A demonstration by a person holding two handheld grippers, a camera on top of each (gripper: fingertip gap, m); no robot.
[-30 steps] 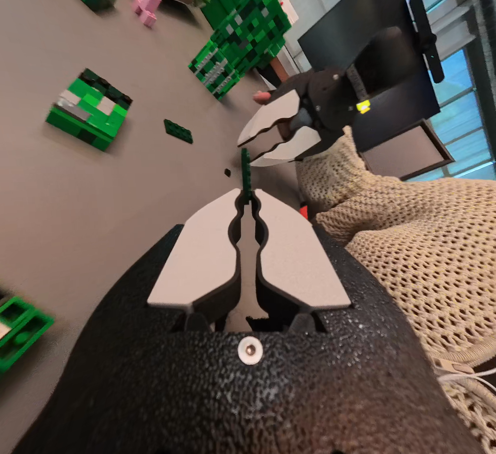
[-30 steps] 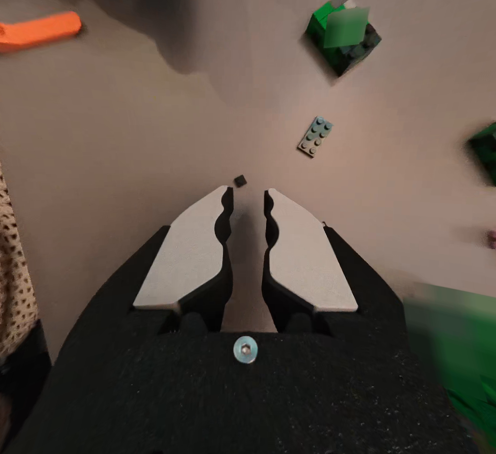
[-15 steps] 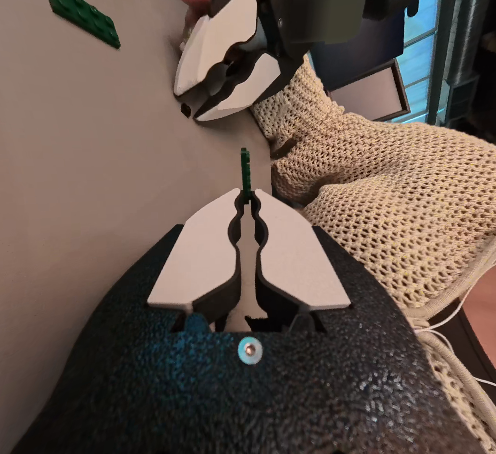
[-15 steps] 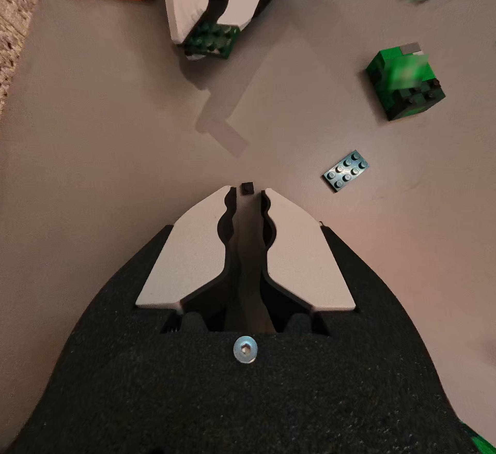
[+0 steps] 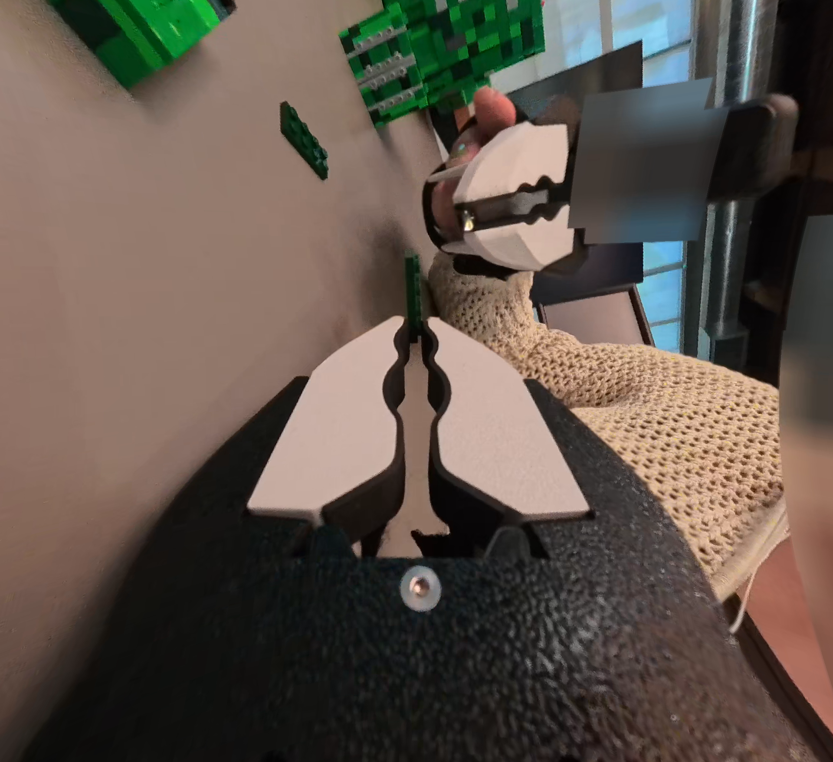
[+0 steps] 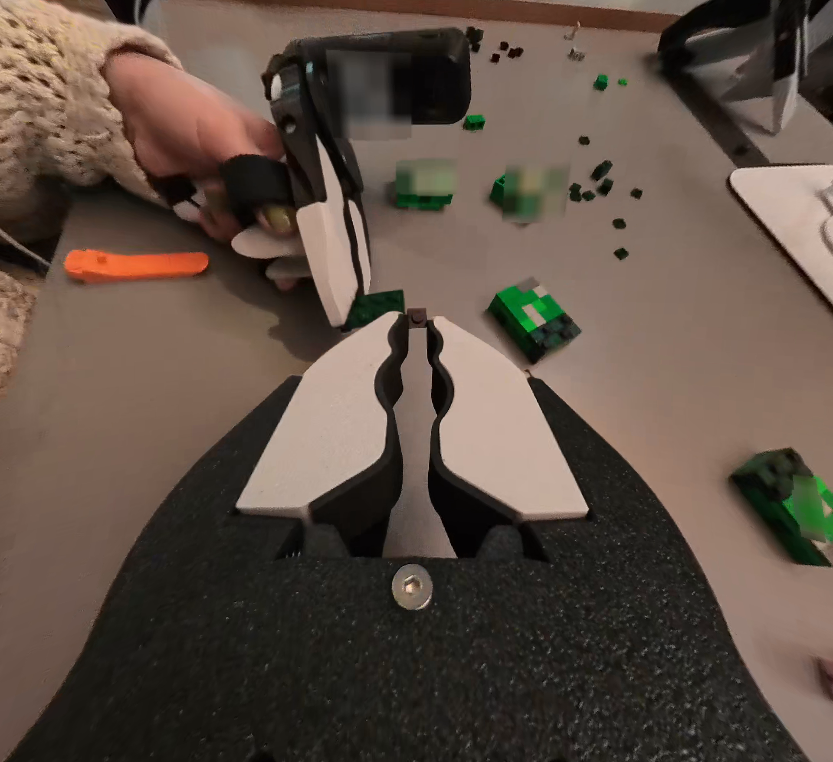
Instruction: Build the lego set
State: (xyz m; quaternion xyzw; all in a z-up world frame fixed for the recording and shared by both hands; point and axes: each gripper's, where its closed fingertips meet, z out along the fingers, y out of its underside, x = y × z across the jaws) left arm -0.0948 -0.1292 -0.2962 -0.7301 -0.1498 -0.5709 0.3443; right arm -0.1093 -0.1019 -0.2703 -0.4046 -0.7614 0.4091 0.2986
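Pinch on both sides. Clamps, in the left gripper (image 5: 417,326), a dark green plate (image 5: 412,290) by one end, fingers nearly pressed together with only the plate's thickness between them. Shows the plate edge-on in the left wrist view, most of its length jutting past the tips. Sits low over the table (image 6: 180,380); cannot tell whether it touches.

Nips, in the right gripper (image 6: 417,321), a tiny dark piece (image 6: 417,319) at the very tips, stud facing the camera, just beside the plate. Leaves a green block (image 6: 534,319) to the right, an orange separator (image 6: 135,265) to the left, and a loose plate (image 5: 304,141) lying flat farther off.

Handles, by my judgement, as light, stiff, smooth plastic: no risk of crushing, real risk of slipping or twisting. Looks easy to lose, so small a piece on so shallow a bite; calls for a firm squeeze across two flat sides, stud and underside left free. Flexes little, the plate, but may pivot in the fingers when pressed far from the grip; better to push the piece down near the clamped end, or to brace the plate flat on the table first. Needs square alignment of stud and socket before any force.
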